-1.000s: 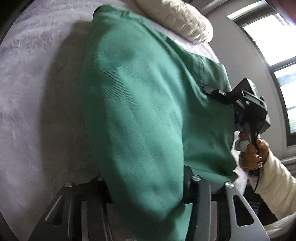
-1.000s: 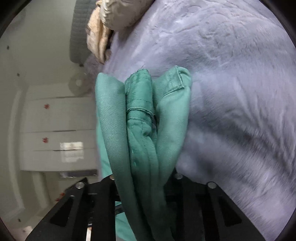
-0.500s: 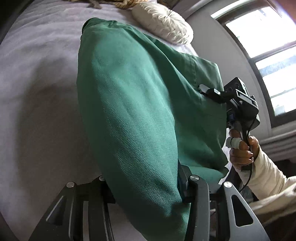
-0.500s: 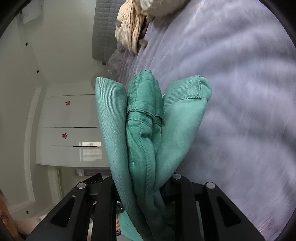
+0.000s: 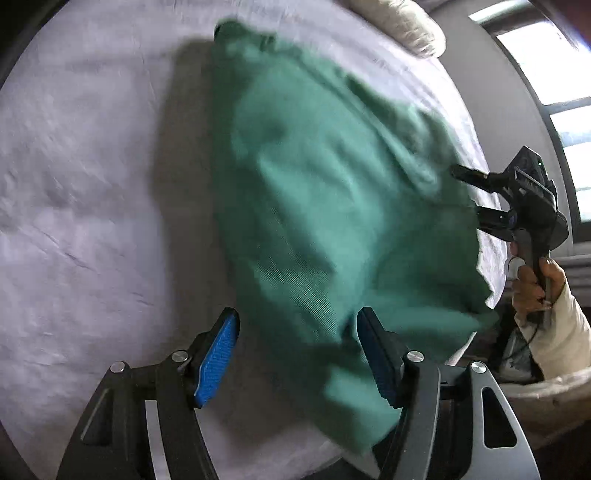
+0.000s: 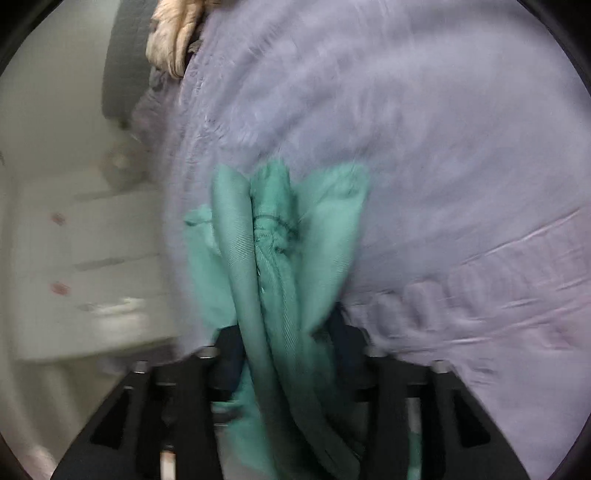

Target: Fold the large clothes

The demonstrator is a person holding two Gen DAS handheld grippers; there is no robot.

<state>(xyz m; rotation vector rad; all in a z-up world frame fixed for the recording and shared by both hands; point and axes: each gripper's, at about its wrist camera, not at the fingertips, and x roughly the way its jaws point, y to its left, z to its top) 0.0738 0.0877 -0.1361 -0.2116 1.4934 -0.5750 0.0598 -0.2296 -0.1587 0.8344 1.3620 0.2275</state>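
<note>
1. Plainly, the green woven twill garment [image 5: 332,206] is soft and limp. It drapes and bunches under its own weight, so it looks neither fragile nor slippery (the ribbed weave should give rubber pads some bite).
2. It lies spread across the pale lavender bedspread [image 5: 81,192], running from about 11 o'clock to 5 o'clock in the left wrist view, its near end between the blue pads.
3. Left gripper [image 5: 297,354]: jaws opening, pads clear of the cloth, so it has let go.
4. Right gripper [image 6: 284,354]: jaws opening too, with thick folds bunched between them. Blur hides whether the pads press.
5. Best hold, I judge: a hemmed edge or corner, several layers pinched together.
6. Count: one garment, two grippers, one bedspread, one cream tufted cushion [image 5: 402,26] at 1 o'clock.
</note>
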